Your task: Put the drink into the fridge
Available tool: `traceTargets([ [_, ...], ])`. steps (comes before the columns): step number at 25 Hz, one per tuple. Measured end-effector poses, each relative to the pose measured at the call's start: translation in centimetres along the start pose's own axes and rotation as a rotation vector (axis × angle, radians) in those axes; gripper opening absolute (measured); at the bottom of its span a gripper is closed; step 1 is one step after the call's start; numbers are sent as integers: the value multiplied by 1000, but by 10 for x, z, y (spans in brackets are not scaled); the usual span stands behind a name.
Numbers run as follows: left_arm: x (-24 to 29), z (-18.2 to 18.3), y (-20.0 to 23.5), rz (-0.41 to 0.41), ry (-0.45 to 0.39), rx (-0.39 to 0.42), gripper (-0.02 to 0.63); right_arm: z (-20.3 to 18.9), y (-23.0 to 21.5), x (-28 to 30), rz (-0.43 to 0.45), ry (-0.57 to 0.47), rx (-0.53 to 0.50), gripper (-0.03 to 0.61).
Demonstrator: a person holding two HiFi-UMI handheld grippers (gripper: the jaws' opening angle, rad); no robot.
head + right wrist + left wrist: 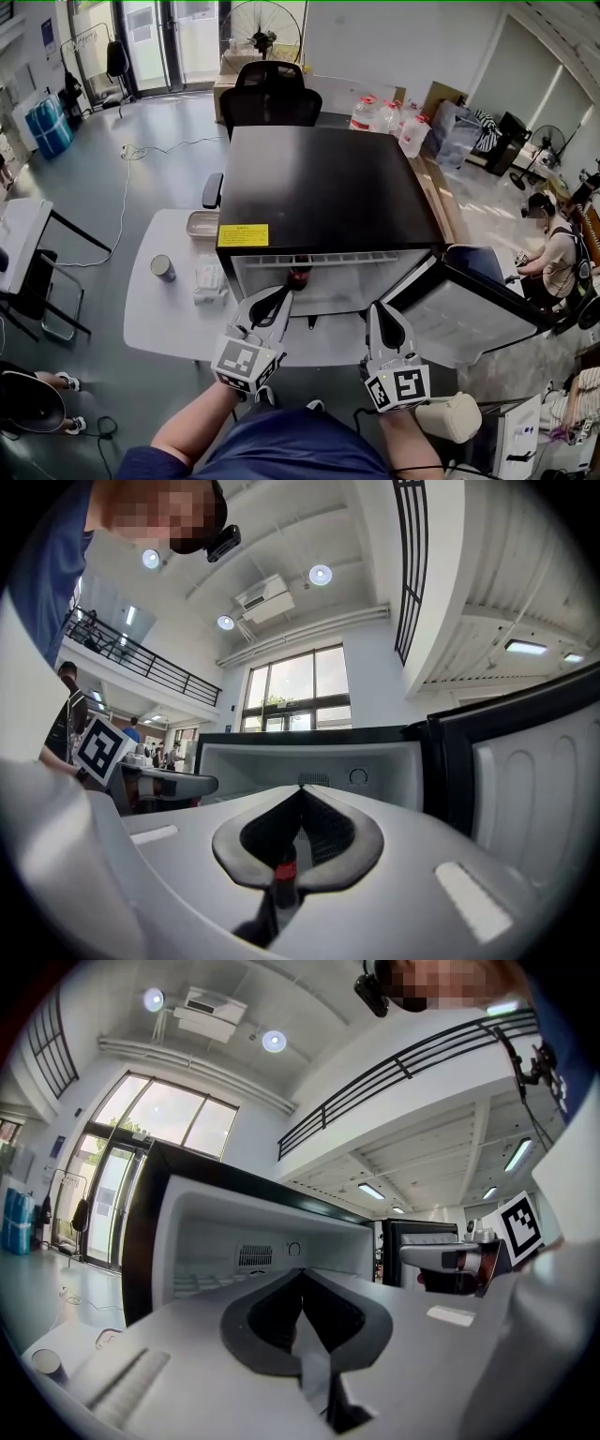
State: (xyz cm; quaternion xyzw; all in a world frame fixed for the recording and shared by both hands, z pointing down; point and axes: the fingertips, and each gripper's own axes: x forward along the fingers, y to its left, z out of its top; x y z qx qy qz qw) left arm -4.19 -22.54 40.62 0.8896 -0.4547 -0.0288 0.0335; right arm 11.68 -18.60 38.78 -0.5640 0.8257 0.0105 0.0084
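Two grippers, head view: the left gripper and the right gripper both pointed at the open front of one mini fridge. Its top was glossy black and its door stood open to the right.
Drink, head view: one dark bottle with a red band stood upright inside the fridge at the front edge, just beyond the left gripper's tips. Whether they touched could not be told.
Table, head view: one white table with rounded corners bore one can, one shallow metal tray and one white packet.
Background, head view only: one black office chair, three clear water jugs, one round fan.
Left gripper view: the jaws were closed tip to tip, with nothing between them. Behind them was the white moulded fridge interior with one vent grille and one round knob. The can sat at lower left and the right gripper at the right. The bottle was out of sight.
Right gripper view: the jaws met at the tips and gripped nothing. The bottle's neck and red band showed through the oval gap below the tips. The door's ribbed white lining was at the right, the left gripper at the left.
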Motion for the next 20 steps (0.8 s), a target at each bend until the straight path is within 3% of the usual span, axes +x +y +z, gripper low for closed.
traceTargets([
  [20, 10, -2, -13, 31, 38, 33, 5, -3, -9, -1, 54, -10, 33, 6],
])
